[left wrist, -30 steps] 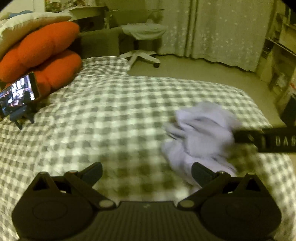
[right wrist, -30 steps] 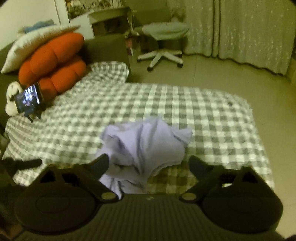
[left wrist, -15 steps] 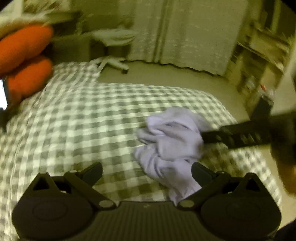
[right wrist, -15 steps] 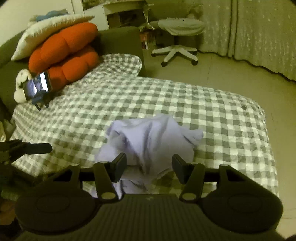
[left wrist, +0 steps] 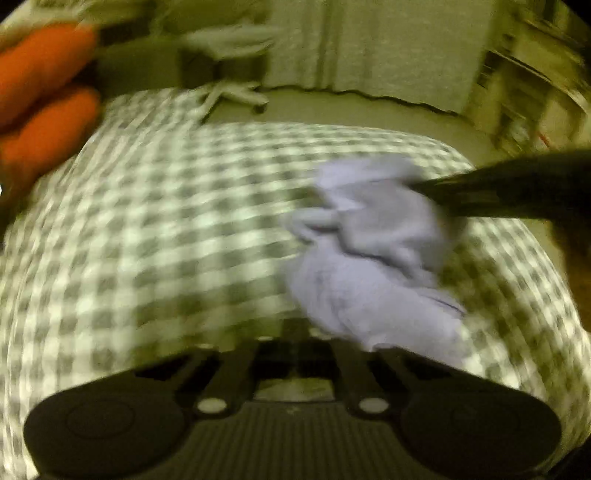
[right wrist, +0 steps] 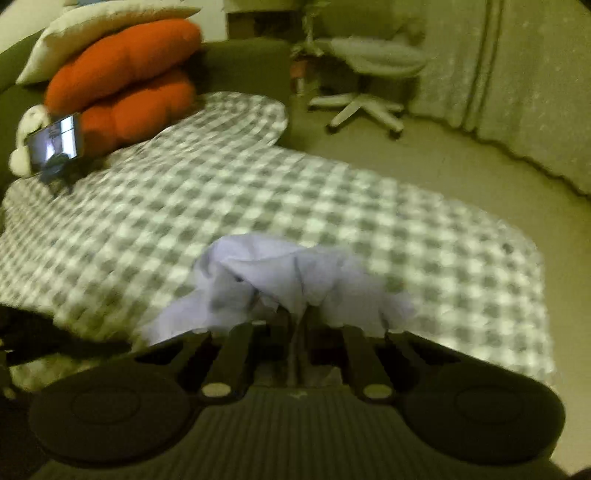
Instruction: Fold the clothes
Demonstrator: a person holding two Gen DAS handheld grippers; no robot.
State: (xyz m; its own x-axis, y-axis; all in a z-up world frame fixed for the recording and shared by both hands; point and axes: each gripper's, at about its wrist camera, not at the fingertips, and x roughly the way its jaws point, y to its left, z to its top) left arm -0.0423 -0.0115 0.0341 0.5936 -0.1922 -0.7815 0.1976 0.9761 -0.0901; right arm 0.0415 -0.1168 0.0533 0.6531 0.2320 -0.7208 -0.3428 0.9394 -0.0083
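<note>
A crumpled pale lilac garment (left wrist: 373,254) lies on the grey-and-white checked bed cover (left wrist: 166,229). My left gripper (left wrist: 295,332) is shut at the garment's near left edge; I cannot tell whether cloth is between its fingers. My right gripper (right wrist: 295,325) is shut on the near edge of the garment (right wrist: 291,280), which bunches up around its fingertips. In the left wrist view the right gripper (left wrist: 491,192) reaches in from the right onto the garment's top.
Orange cushions (right wrist: 125,85) and a white pillow (right wrist: 96,26) sit at the bed's far left, with a phone on a stand (right wrist: 55,144) before them. An office chair (right wrist: 365,81) and curtains (right wrist: 517,85) stand beyond the bed on the floor.
Both grippers went from wide open to shut. The right closed on the garment's near edge and moved closer. The left swung toward the garment; its view is blurred.
</note>
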